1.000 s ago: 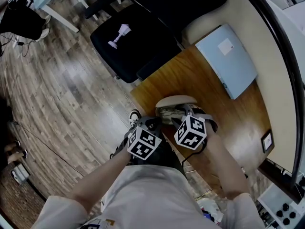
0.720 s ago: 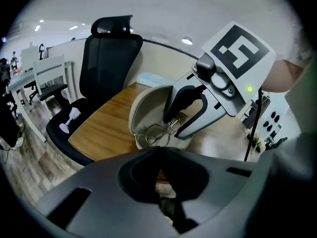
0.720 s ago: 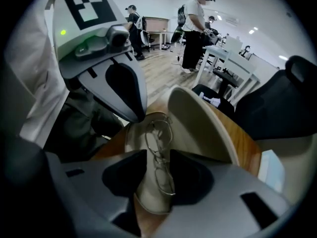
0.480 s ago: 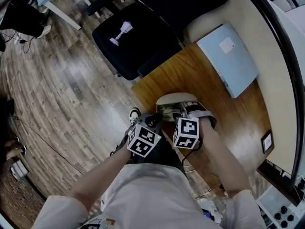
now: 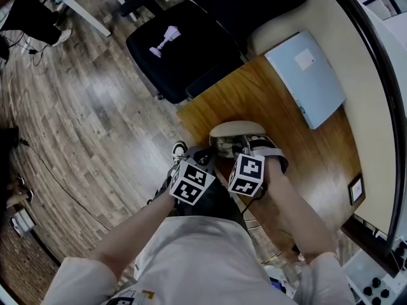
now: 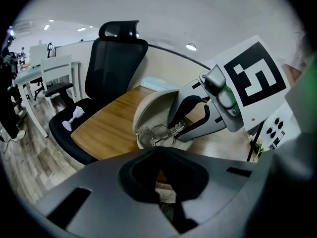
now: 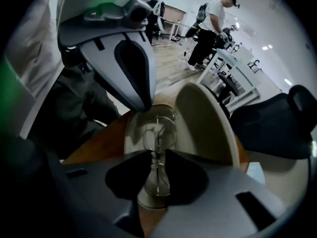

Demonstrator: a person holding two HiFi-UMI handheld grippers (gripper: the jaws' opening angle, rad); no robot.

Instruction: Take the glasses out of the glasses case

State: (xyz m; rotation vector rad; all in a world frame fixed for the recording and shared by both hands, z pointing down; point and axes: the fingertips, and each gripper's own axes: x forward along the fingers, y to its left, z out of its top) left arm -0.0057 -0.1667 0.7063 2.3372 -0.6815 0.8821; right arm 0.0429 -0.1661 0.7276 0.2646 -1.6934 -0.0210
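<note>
On the wooden desk [image 5: 299, 151], the open glasses case [image 5: 235, 131] lies near the edge. My left tool [image 6: 158, 150] clamps its rim to steady it. My right tool [image 7: 154, 157], jaws just closing, pinches the glasses [image 7: 158, 133] inside, ready for lifting.
</note>
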